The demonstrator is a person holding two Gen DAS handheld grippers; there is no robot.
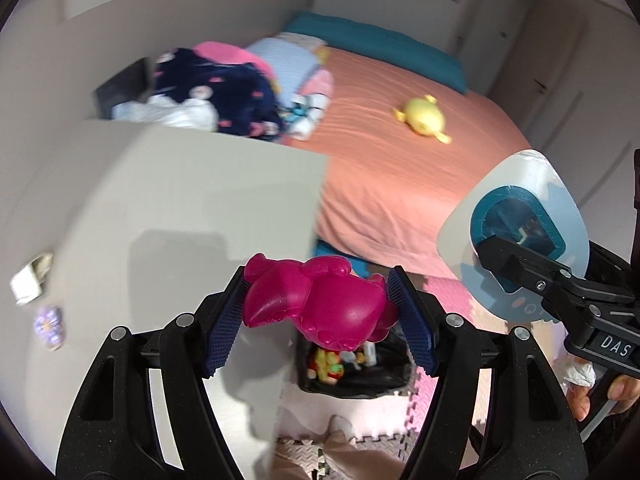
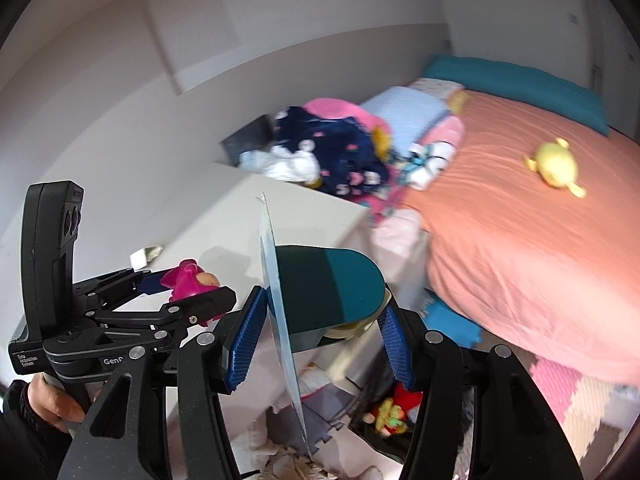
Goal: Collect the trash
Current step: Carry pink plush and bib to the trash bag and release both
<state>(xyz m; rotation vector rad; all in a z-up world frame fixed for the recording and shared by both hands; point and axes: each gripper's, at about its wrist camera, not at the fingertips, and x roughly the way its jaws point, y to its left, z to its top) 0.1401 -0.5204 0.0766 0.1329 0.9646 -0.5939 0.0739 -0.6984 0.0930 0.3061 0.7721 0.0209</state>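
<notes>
Left hand-held gripper [image 1: 316, 304] was clenched on a magenta toy [image 1: 320, 304], blue pads pressing both of its sides. Below and just past its fingers sat a black bin [image 1: 356, 376] on the foam floor mat [image 1: 384, 420], with colourful bits inside. To its left stretched a grey worktop [image 1: 160, 220]; a crumpled wrapper [image 1: 30, 280] and a purple flower piece [image 1: 50, 326] lay on it, well left of the fingers.

Right hand-held gripper [image 2: 324, 320] gripped a blister pack [image 2: 320, 292], its card held edge-on and upright and the teal bubble between the pads. The same bin [image 2: 384, 420] lay below its right finger. The left unit was seen beside it, to its left, toy in its grip.

Ahead and right: bed [image 1: 400, 168] with orange sheet, a yellow plush [image 1: 424, 118] on it, and heaped clothes [image 1: 224, 96] at the near corner.
</notes>
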